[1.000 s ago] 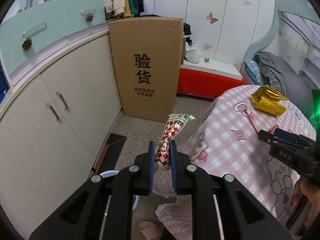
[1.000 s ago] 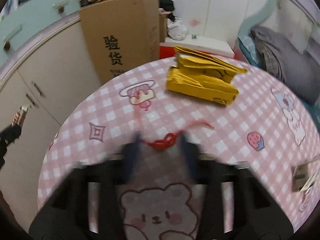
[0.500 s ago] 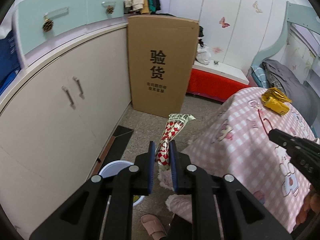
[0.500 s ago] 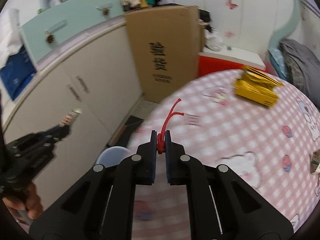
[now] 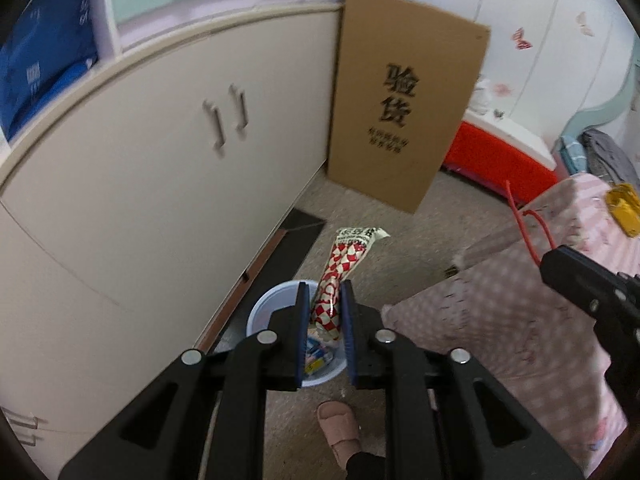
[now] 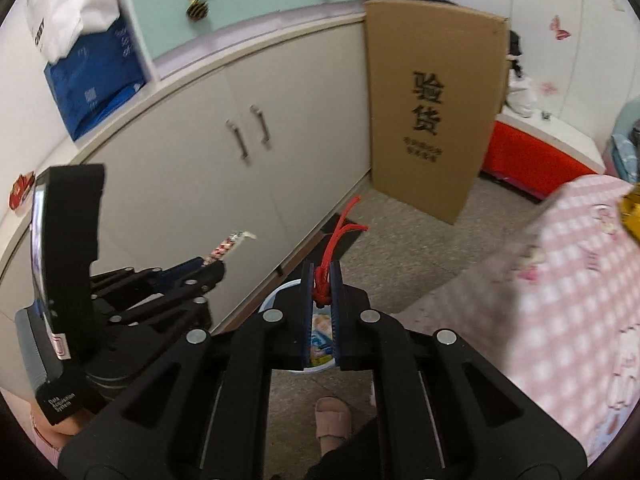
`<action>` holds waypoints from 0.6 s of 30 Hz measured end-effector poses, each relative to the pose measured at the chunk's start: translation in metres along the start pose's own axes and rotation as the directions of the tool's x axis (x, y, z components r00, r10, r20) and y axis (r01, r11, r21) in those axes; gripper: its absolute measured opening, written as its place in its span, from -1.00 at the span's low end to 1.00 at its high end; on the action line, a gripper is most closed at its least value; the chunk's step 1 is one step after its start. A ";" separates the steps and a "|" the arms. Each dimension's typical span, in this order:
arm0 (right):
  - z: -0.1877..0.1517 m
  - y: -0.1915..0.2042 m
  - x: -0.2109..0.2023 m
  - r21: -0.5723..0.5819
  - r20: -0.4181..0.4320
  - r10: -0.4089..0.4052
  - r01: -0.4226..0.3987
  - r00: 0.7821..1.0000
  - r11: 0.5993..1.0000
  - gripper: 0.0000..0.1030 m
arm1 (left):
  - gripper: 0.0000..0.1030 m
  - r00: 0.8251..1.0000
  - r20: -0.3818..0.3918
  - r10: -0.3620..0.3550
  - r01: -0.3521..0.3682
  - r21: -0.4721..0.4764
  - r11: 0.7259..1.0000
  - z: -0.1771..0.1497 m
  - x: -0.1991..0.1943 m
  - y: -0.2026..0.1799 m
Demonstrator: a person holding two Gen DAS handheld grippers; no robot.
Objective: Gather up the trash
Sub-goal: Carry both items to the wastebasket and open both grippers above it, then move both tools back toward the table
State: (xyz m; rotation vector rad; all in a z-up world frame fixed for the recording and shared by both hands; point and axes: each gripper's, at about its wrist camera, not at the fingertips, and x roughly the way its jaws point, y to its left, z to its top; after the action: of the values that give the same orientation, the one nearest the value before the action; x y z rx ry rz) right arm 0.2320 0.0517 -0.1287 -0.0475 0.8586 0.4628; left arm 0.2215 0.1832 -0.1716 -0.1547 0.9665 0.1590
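Snack wrapper (image 5: 347, 264) between opening left claw (image 5: 324, 292), right claw (image 6: 321, 276) clenched on red string (image 6: 336, 236), bin (image 5: 262, 316) half hidden.

Even, soft indoor light; strong fisheye bending, dark corners; motion blur right.

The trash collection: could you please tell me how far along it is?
Done: the bin on the floor already holds wrappers. In hand: the left gripper, its jaws opening, has a checkered wrapper between them over the bin; the right gripper pinches a red string. Left: a yellow package on the table.
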 end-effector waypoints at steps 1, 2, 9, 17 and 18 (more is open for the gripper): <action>0.000 0.004 0.006 -0.003 -0.007 0.003 -0.003 1.000 1.000 -0.85 | -0.62 1.000 -0.010 0.002 -0.003 -0.010 1.000 0.001 0.005 0.004; 0.000 0.008 0.013 -0.007 -0.016 0.005 -0.005 1.000 1.000 -0.85 | -0.52 1.000 -0.017 0.014 -0.015 -0.025 1.000 0.001 0.010 0.010; -0.003 0.021 0.046 -0.007 -0.065 0.024 -0.025 0.998 1.000 -0.85 | 0.34 0.999 -0.032 0.027 -0.030 -0.088 0.996 0.003 0.027 0.036; -0.003 0.032 0.061 -0.010 -0.084 0.049 -0.050 0.995 0.999 -0.85 | 0.38 0.999 -0.018 0.048 -0.050 -0.136 0.989 -0.002 0.025 0.055; -0.003 0.033 0.062 -0.009 -0.083 0.055 -0.055 0.995 0.998 -0.84 | 0.39 0.999 -0.015 0.052 -0.054 -0.144 0.988 -0.002 0.025 0.058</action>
State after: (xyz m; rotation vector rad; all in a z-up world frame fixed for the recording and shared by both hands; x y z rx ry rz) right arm 0.2513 0.1040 -0.1718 -0.0538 0.9404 0.5202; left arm 0.2219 0.2410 -0.1965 -0.2632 0.9710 0.2772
